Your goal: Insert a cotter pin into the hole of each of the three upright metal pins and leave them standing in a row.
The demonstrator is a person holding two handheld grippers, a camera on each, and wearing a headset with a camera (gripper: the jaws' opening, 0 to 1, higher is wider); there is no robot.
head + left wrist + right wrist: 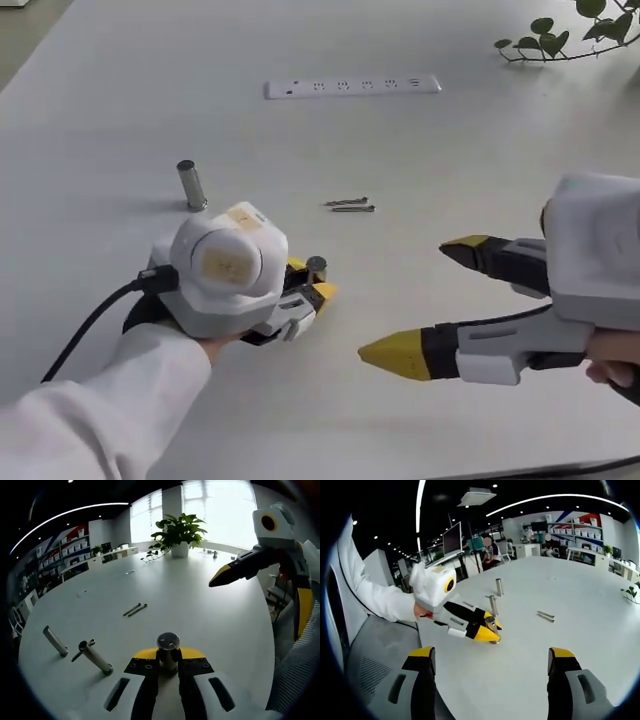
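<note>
On the left stands a bare pin (190, 185). The left gripper view adds a second pin (95, 657) near it, seemingly with a fitted cotter pin (81, 649) through its top. The left gripper (308, 282) clamps a third pin (316, 266) upright. Farther off lie two loose cotter pins (350, 205), probably light, thin and slippery, best pinched at the head. The right gripper (420, 300) gapes wide, holding nothing.

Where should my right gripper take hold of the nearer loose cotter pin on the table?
Probably mid-shank on the nearer cotter pin, coming down from above with the right gripper open, jaws across its length. It lies flat and thin, close beside the other cotter pin.
</note>
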